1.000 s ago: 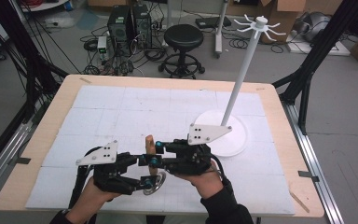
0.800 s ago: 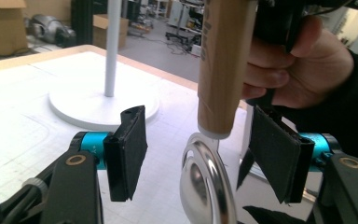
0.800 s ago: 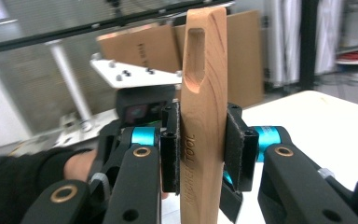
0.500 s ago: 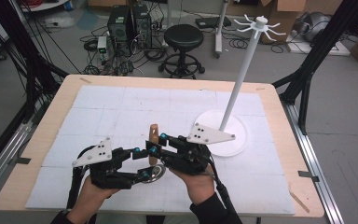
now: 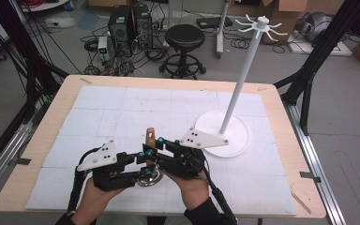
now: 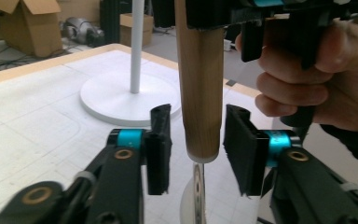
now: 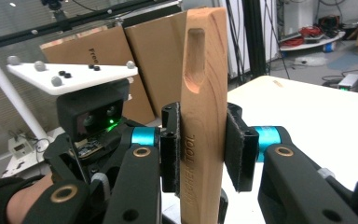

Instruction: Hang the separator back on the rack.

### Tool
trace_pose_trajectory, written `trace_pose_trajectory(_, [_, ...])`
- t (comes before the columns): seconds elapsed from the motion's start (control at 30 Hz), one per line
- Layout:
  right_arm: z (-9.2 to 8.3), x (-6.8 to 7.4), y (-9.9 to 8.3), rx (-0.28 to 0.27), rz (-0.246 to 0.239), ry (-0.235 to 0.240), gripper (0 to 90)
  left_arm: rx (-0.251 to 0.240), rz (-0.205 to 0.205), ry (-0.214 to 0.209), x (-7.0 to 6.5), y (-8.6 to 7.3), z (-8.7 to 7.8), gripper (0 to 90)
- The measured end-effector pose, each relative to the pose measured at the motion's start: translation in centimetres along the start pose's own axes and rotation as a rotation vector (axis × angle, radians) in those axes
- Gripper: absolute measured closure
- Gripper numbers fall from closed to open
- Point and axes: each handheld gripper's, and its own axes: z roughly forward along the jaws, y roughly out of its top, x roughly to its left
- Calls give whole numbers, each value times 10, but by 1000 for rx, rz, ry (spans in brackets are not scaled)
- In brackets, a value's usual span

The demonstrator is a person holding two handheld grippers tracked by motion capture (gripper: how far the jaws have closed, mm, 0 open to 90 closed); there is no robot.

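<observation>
Your right gripper [image 7: 203, 144] pinches the wooden handle [image 7: 204, 116] of a kitchen tool, pads flat against both of its sides. The handle stands upright, its long axis running straight up and down, with the hanging slot near the top end. From above you see that handle [image 5: 150, 140] rising between your two grippers near the front edge of the table [image 5: 281, 101], with the tool's metal head [image 5: 149, 177] low down by the mat.

Your left gripper [image 6: 198, 144] sits lower on the same handle [image 6: 200, 84], near its bottom end just above the thin metal shank [image 6: 198, 186]. Its jaws have just been closing in with the handle between them, but there is a visible gap on each side, so they are not pressing yet. The handle lies centred between the left pads, so closing straight in should meet it squarely; no sideways shift looks needed.

Your right hand [image 6: 307, 79] is just behind and above the left jaws, so the two grippers are very close.

Farther off, beyond your right gripper, the white hanging stand [image 5: 236, 89] rises from its round base [image 5: 234, 140], its hooks [image 5: 261, 26] high above.
</observation>
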Motion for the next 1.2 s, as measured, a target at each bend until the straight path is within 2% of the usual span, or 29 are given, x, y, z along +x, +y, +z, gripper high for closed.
trace_pose_trajectory(0.13, [1, 1, -2, -7, 4, -4, 699, 7, 4, 6, -1, 0, 1, 714])
trace_pose_trajectory(0.33, [1, 4, -3, -20, 12, -26, 699, 9, 6, 18, -2, 1, -1, 726])
trace_pose_trajectory(0.53, [0, 4, -3, -32, 47, -13, 678, 13, -2, -1, -1, 3, -2, 730])
trace_pose_trajectory(0.63, [-2, 1, 0, -68, 90, 1, 516, 15, -9, -22, 0, 3, -2, 731])
trace_pose_trajectory(0.7, [-5, -1, 1, -76, 87, 29, 438, 3, -25, -48, 1, 3, -4, 731])
trace_pose_trajectory(0.8, [-11, -8, 5, -86, 36, 108, 339, -21, -42, -95, 4, 5, -7, 731])
trace_pose_trajectory(0.87, [-14, -12, 8, -54, -18, 148, 359, -34, -46, -137, 6, 5, -8, 731])
trace_pose_trajectory(0.93, [-15, -17, 9, -36, -33, 220, 375, -47, -45, -182, 6, 6, -9, 731])
trace_pose_trajectory(0.97, [-15, -19, 9, -26, -37, 267, 380, -52, -47, -194, 6, 6, -9, 731])
trace_pose_trajectory(1.03, [-14, -21, 9, -12, -40, 319, 383, -55, -41, -226, 6, 6, -9, 731])
trace_pose_trajectory(1.07, [-12, -23, 9, 2, -36, 360, 400, -55, -38, -233, 6, 6, -9, 730])
trace_pose_trajectory(1.2, [-8, -25, 7, 32, -28, 425, 526, -55, -31, -275, 5, 5, -8, 731])
